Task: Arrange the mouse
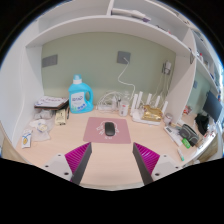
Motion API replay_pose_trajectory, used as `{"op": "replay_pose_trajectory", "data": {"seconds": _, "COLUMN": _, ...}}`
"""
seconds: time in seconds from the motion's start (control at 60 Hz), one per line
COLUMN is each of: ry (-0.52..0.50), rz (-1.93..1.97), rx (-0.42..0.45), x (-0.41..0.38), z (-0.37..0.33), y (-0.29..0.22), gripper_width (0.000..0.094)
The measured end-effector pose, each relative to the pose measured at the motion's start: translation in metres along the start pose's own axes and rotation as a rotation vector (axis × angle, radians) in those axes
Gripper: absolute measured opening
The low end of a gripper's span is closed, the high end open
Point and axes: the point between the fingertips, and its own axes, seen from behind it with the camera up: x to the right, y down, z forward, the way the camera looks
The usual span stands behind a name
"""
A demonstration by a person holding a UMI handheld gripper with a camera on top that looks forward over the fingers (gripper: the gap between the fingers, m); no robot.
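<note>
The jaws of the gripper [112, 160] are held wide apart with nothing between them. The mouse [109, 127] is seen beyond them, resting on a pink mat [108, 131] on the surface [60, 145].

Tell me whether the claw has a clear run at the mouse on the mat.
Probably yes. The claw is open, and the mouse lies straight ahead beyond its fingers on the mouse mat, with nothing visible between them.
</note>
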Motion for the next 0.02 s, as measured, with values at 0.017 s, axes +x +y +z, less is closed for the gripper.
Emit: {"op": "replay_pose_trajectory", "data": {"seconds": 0.017, "ry": 0.000, "rz": 0.002, "rx": 0.000, "x": 0.0001, "z": -0.0012, "y": 0.0008, "gripper_width": 0.0851}}
